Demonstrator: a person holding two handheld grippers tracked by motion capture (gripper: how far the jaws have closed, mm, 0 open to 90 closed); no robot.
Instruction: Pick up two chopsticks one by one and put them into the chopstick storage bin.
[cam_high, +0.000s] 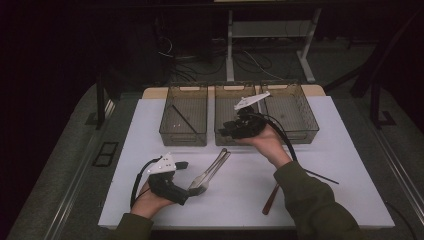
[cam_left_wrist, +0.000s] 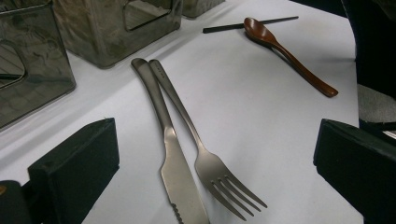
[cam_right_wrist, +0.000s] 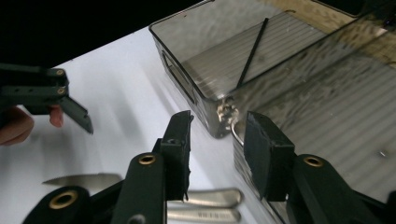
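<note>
A steel knife (cam_left_wrist: 175, 172) and fork (cam_left_wrist: 205, 158) lie side by side on the white table top, handles touching. Their heads lie between the wide-apart jaws of my open left gripper (cam_left_wrist: 215, 172), which holds nothing. In the high view, that left gripper (cam_high: 184, 181) sits at the front left, right beside the cutlery pair (cam_high: 212, 170). My right gripper (cam_high: 229, 129) hovers open and holds nothing at the front wall of the middle bin (cam_high: 235, 86). In its own view, the right gripper (cam_right_wrist: 219, 140) frames the near corners of two bins.
Three smoky clear bins stand in a row at the back. The left bin (cam_high: 182, 135) holds a black chopstick (cam_high: 184, 119); I cannot tell what the right bin (cam_high: 300, 132) holds. A wooden spoon (cam_high: 271, 199) and a loose black chopstick (cam_high: 322, 176) lie at the front right.
</note>
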